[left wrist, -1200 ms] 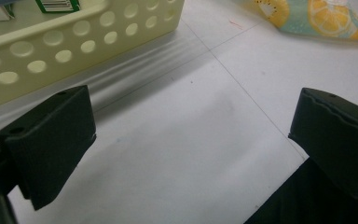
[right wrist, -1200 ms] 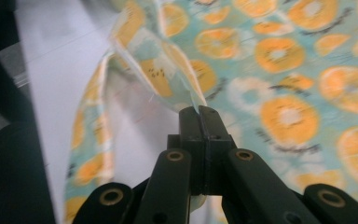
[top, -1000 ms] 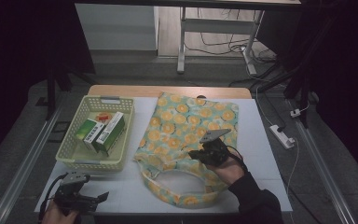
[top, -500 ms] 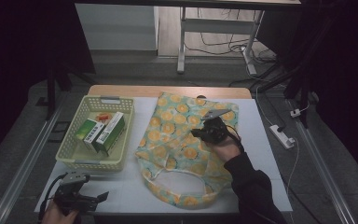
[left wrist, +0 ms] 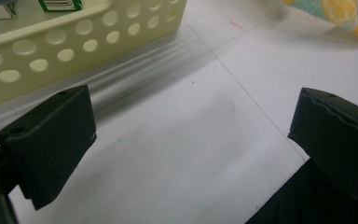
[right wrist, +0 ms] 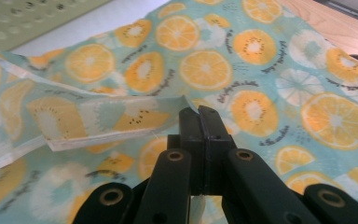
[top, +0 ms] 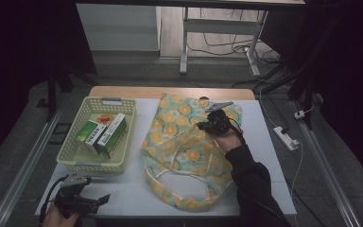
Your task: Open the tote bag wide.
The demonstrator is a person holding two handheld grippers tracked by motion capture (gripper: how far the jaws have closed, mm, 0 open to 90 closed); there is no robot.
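Observation:
A teal cloth bag (top: 179, 142) printed with orange slices lies flat on the white table, its open mouth toward the front edge. My right gripper (top: 207, 124) hovers over the bag's far half, shut on a strip of the bag's cloth (right wrist: 116, 119). In the right gripper view the closed jaws pinch the end of that strip at my right gripper's tips (right wrist: 199, 114), and the strip is lifted off the bag (right wrist: 270, 70). My left gripper (top: 87, 201) rests at the table's front left corner; its jaws stand wide apart over bare table (left wrist: 191, 140), so it is open.
A pale yellow perforated basket (top: 99, 101) stands left of the bag and holds green-and-white boxes (top: 111, 135). Its wall (left wrist: 51, 46) is just beyond my left gripper. A wooden strip (top: 137, 91) runs along the table's far edge. A power strip (top: 286, 138) lies on the floor at right.
My right gripper has moved away from the person, from the bag's middle toward its far end, drawing the pinched cloth with it. The left gripper has stayed in place.

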